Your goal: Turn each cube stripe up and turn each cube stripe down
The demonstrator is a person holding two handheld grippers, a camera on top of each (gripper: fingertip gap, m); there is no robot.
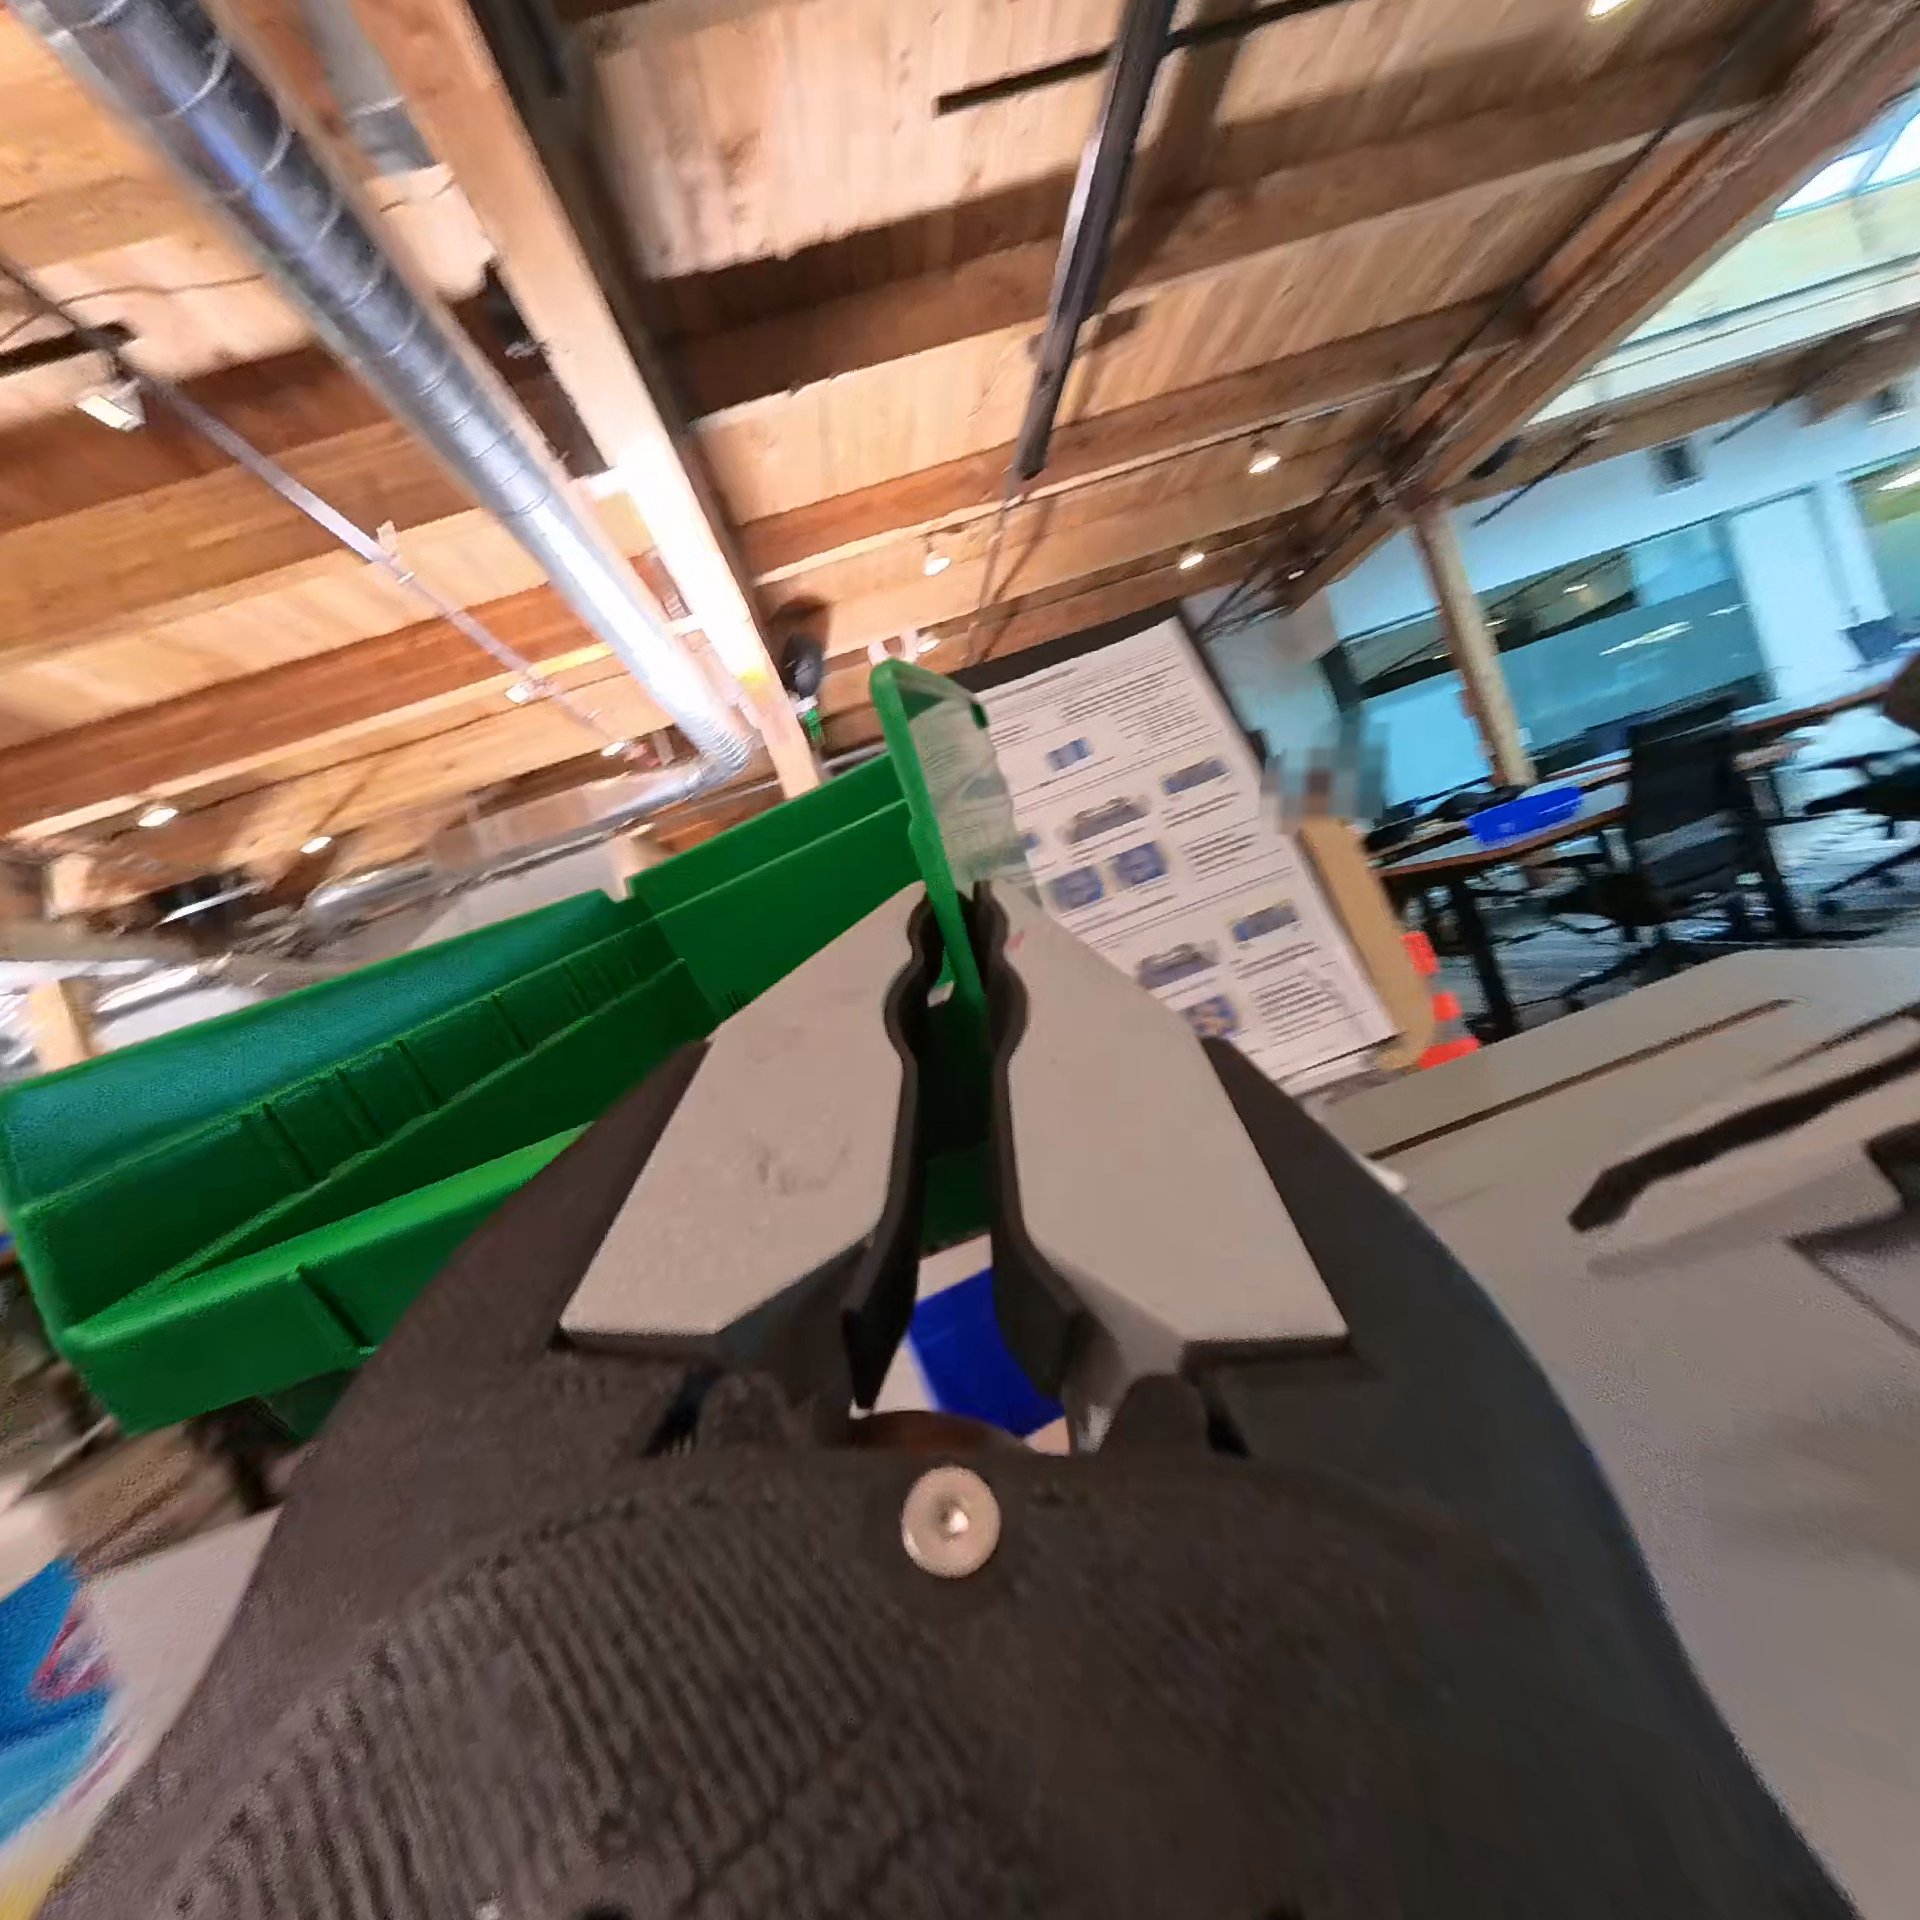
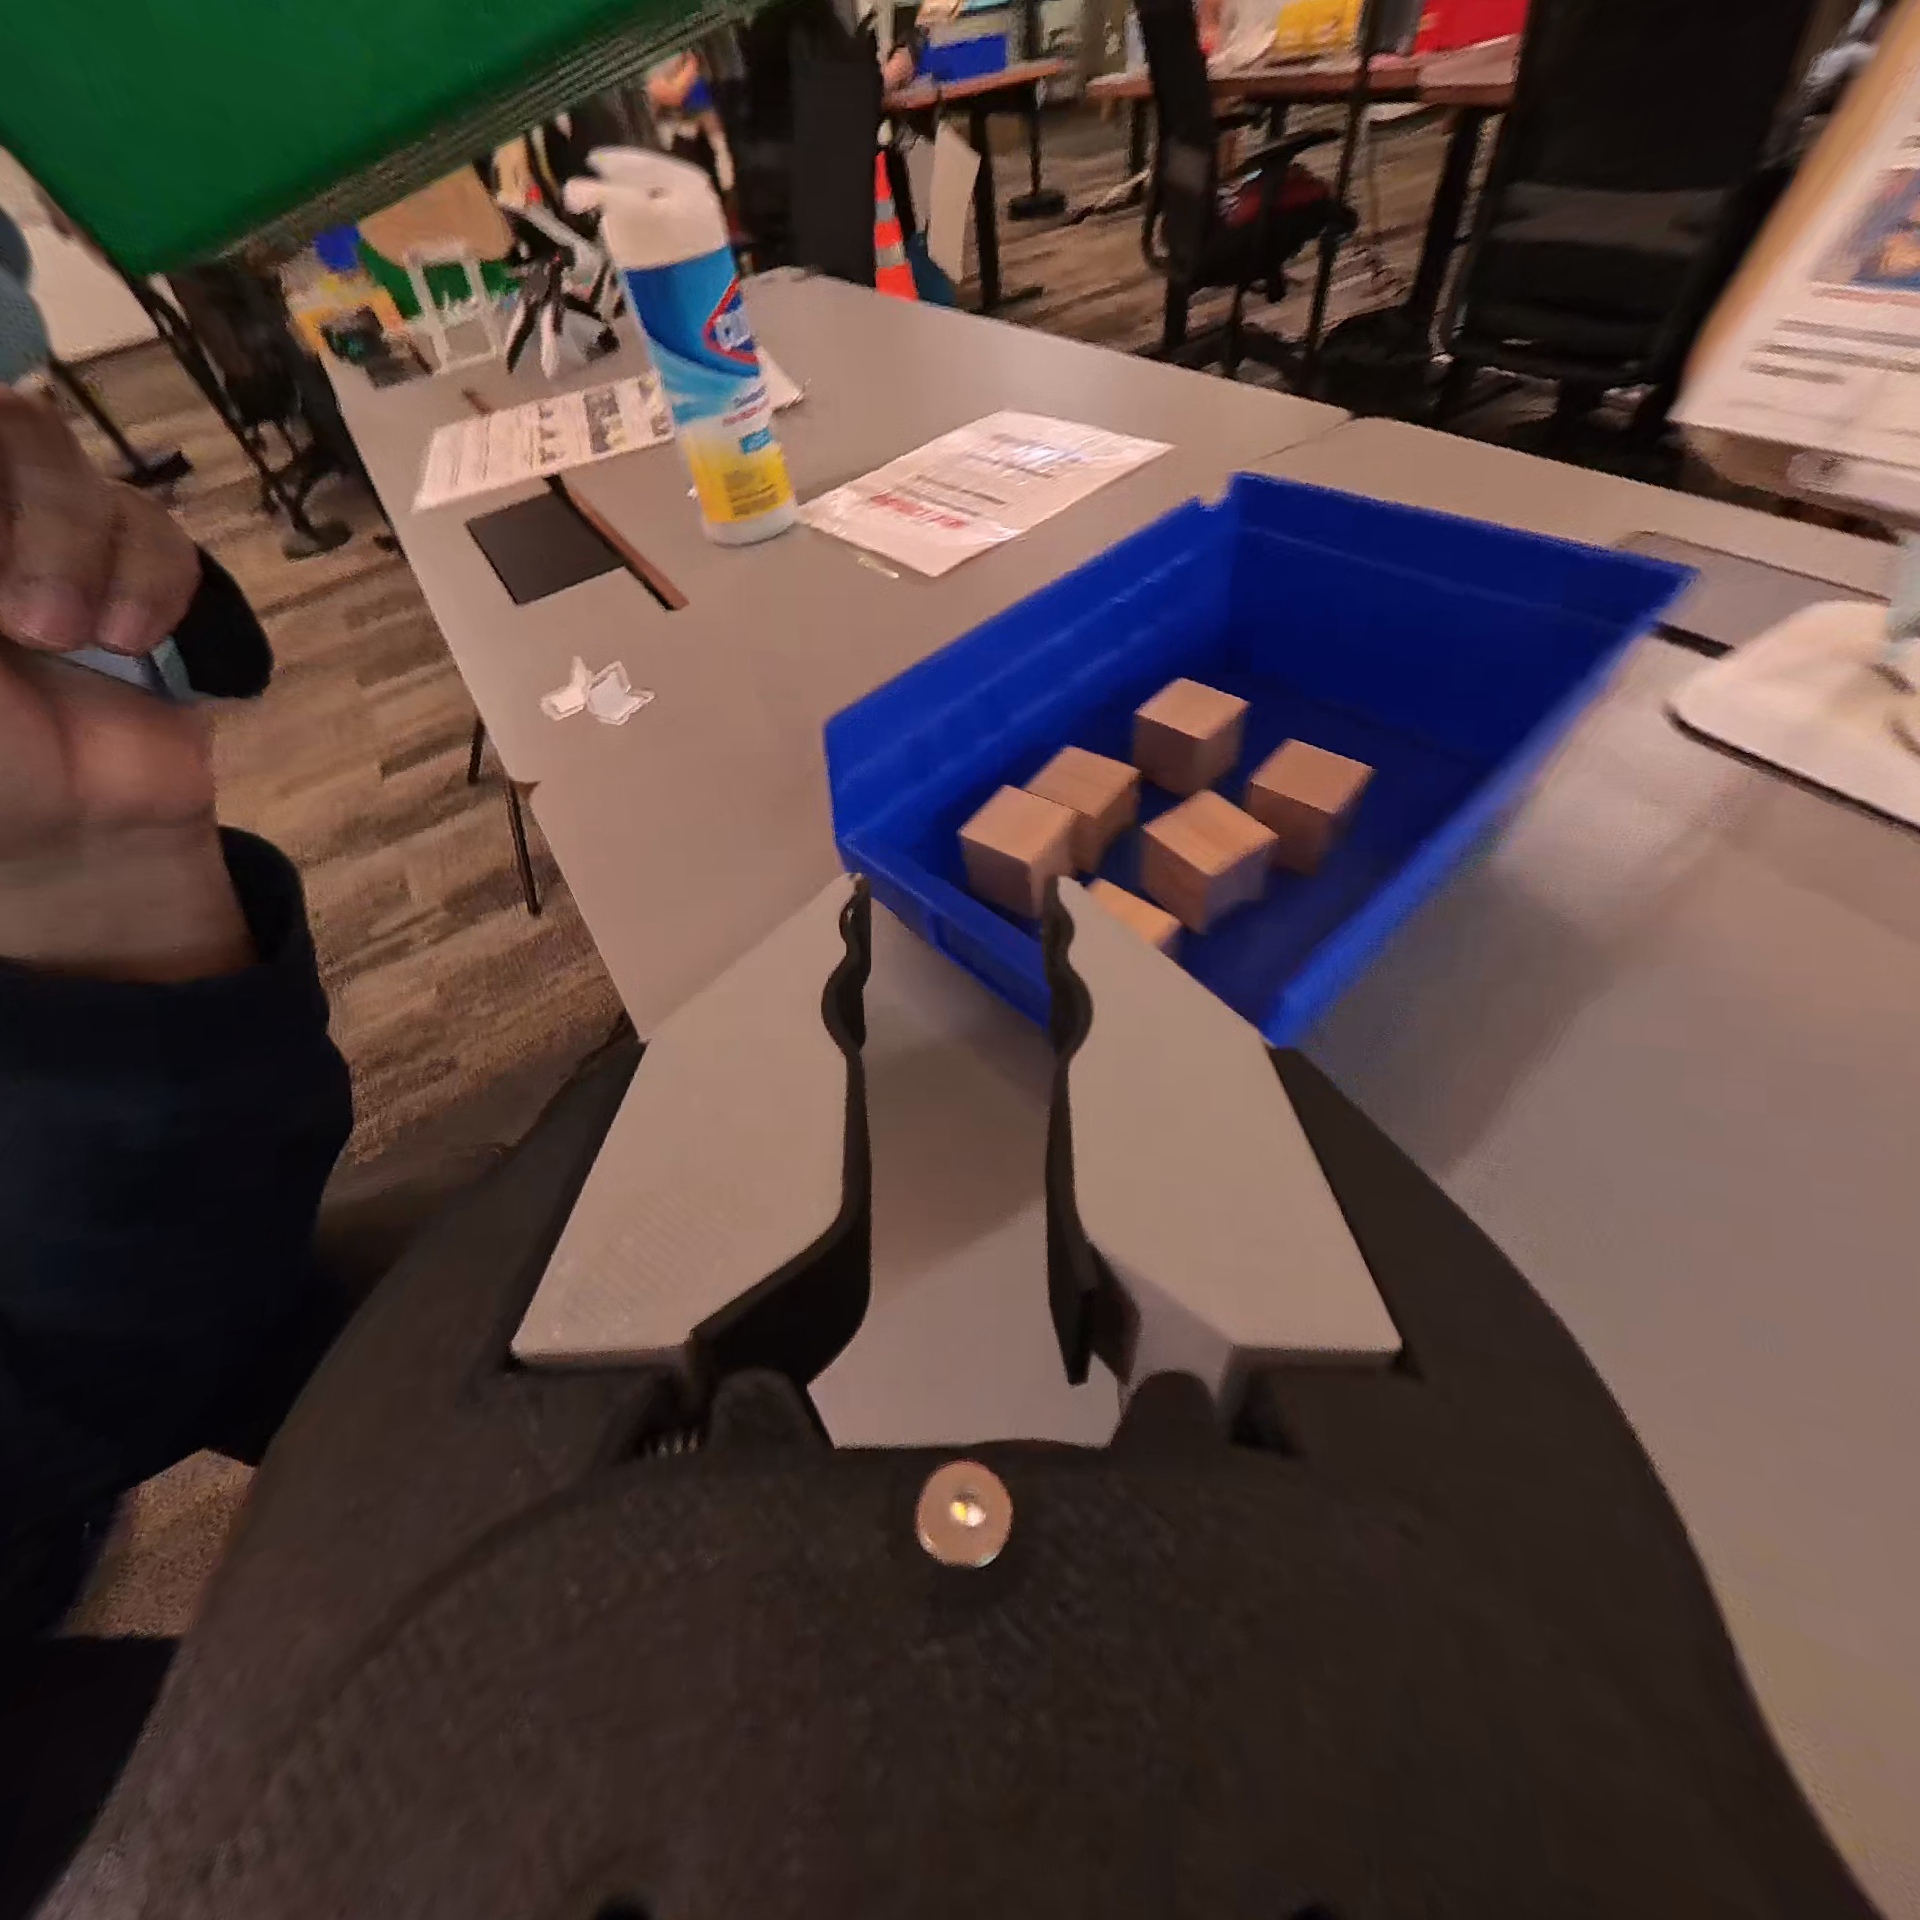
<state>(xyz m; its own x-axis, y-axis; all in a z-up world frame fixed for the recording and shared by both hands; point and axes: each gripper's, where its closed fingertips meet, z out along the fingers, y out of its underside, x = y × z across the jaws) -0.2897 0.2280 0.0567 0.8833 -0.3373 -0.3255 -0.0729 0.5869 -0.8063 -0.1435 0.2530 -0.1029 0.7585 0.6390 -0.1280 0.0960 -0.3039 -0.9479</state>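
While left fingers clamp green bin, cubes fill blue bin.

Warm ceiling spotlights and daylight from the far right windows keep the room bright, though motion blur smears the timber ceiling. Over the grey worktop light is softer, the blue bin slightly blurred, and straight edges bow outward near the borders.

Left gripper jaws clamped on green bin rim, bin tilted, raised.
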